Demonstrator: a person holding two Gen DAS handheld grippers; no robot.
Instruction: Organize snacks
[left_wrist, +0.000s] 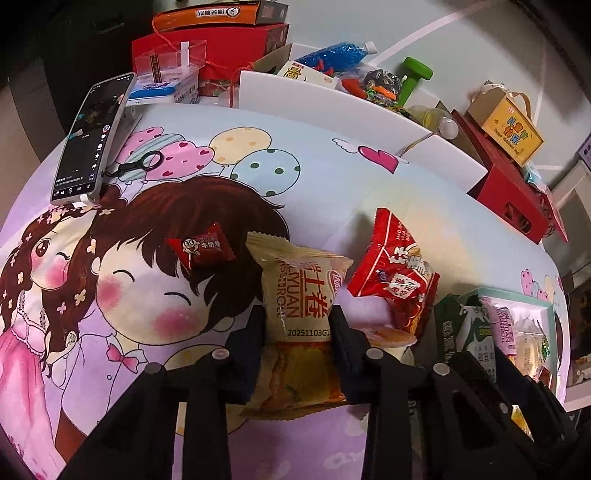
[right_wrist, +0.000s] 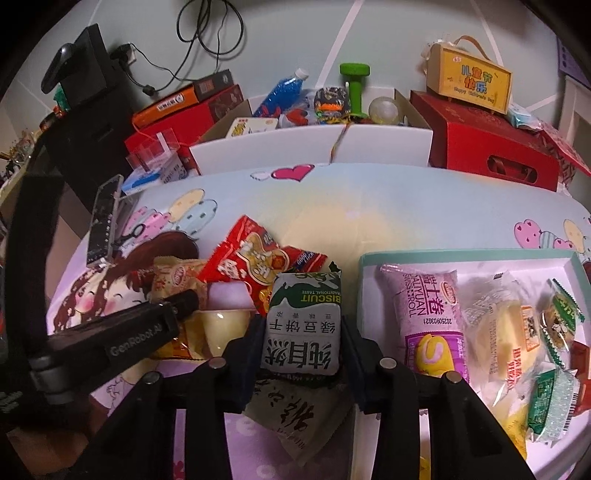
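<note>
My left gripper (left_wrist: 297, 321) is shut on a yellow swiss roll packet (left_wrist: 301, 314) on the cartoon tablecloth (left_wrist: 332, 192). My right gripper (right_wrist: 299, 332) is shut on a green-and-white biscuit packet (right_wrist: 303, 325), just left of a mint-rimmed tray (right_wrist: 461, 255). The tray holds a purple swiss roll (right_wrist: 430, 317) and several other wrapped snacks. Red snack packets (left_wrist: 395, 273) lie between the two held packets; they also show in the right wrist view (right_wrist: 255, 266). A small red candy (left_wrist: 201, 249) lies left of the yellow packet. The left gripper shows in the right wrist view (right_wrist: 190, 299).
A phone (left_wrist: 92, 136) stands propped at the far left. A white box (right_wrist: 310, 151) of toys and bottles, red gift boxes (right_wrist: 495, 147) and a yellow carton (right_wrist: 471, 81) line the table's far edge. A jelly cup (right_wrist: 223, 328) lies by the left gripper.
</note>
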